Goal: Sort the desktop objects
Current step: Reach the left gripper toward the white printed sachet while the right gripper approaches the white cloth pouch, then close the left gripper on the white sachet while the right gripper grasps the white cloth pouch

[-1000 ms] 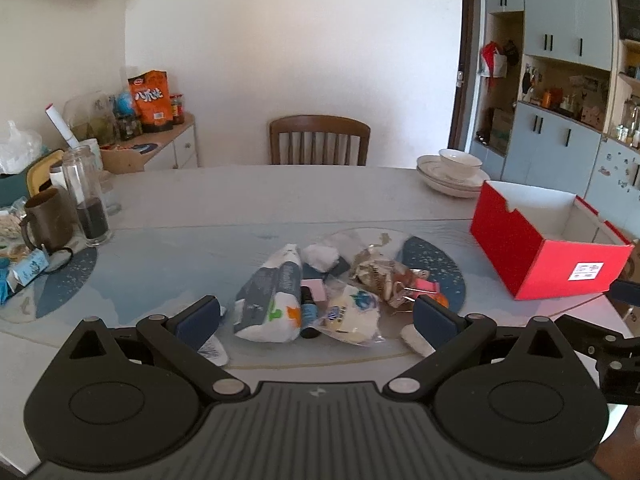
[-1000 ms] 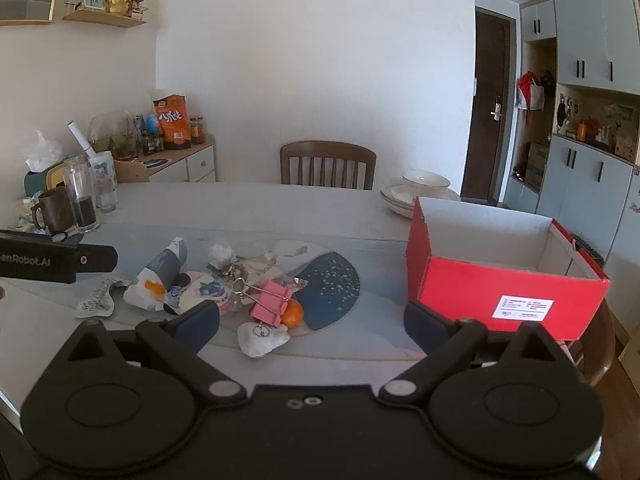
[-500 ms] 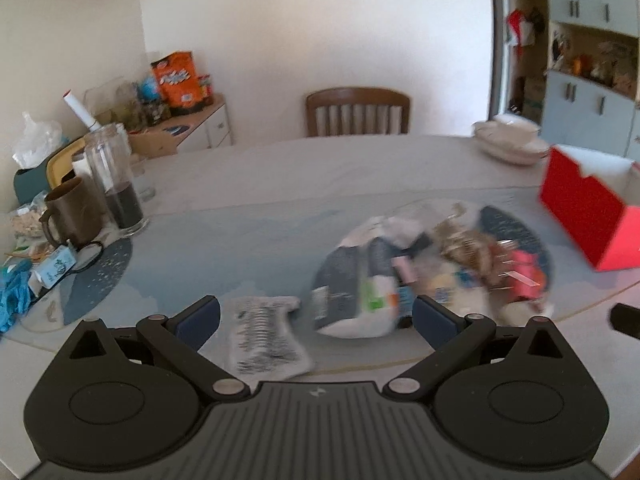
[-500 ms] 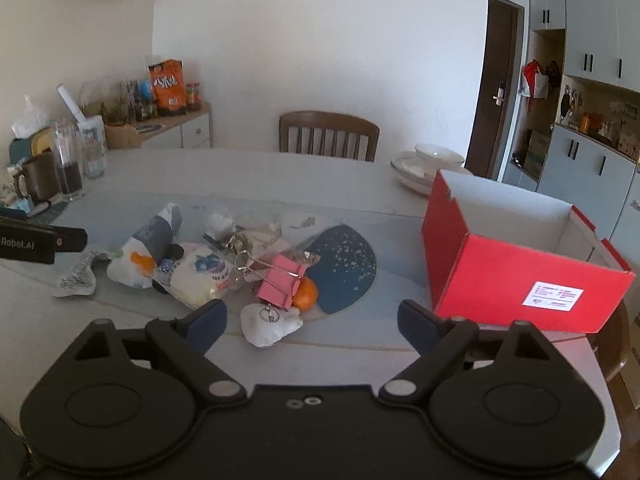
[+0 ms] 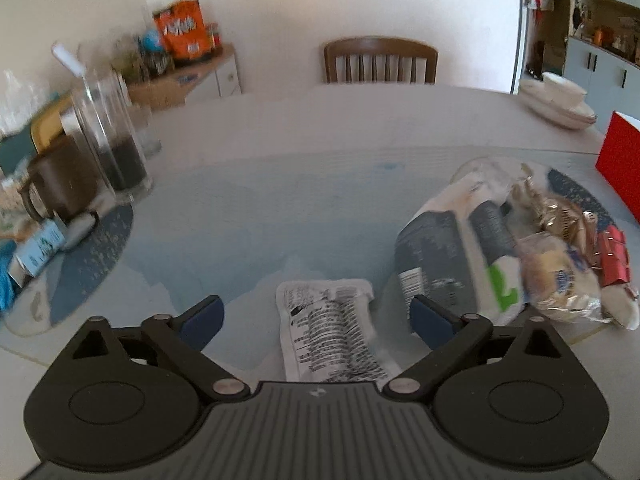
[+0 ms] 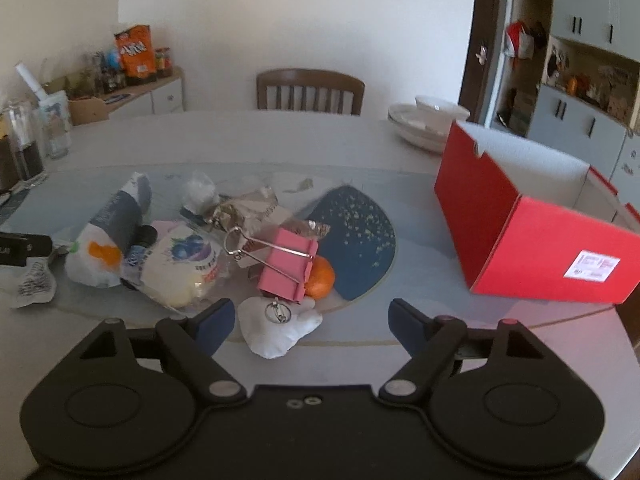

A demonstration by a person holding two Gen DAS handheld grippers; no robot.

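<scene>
A pile of small objects lies mid-table: a grey-and-white pouch [image 5: 452, 256], a wrapped bun [image 6: 180, 268], a pink binder clip [image 6: 286, 264], an orange [image 6: 320, 278] and a white cloth lump [image 6: 276, 326]. A flat white printed sachet [image 5: 332, 332] lies apart, between the fingers of my left gripper [image 5: 316, 320], whose jaws are closing without touching it. My right gripper [image 6: 310, 320] hovers just in front of the white cloth lump, jaws closing, nothing pressed between them. An open red box [image 6: 532, 248] stands at the right.
A glass jar [image 5: 108, 140], a brown mug [image 5: 60, 184] and small packets crowd the table's left side. Stacked white bowls [image 6: 424, 124] sit at the far right. A wooden chair [image 6: 310, 92] stands behind the table. The left gripper's tip [image 6: 20, 246] shows in the right wrist view.
Both grippers have dropped toward the table and narrowed a little. The left one swung left, so the sachet now sits between its fingers. The right one came nearer the white lump.
</scene>
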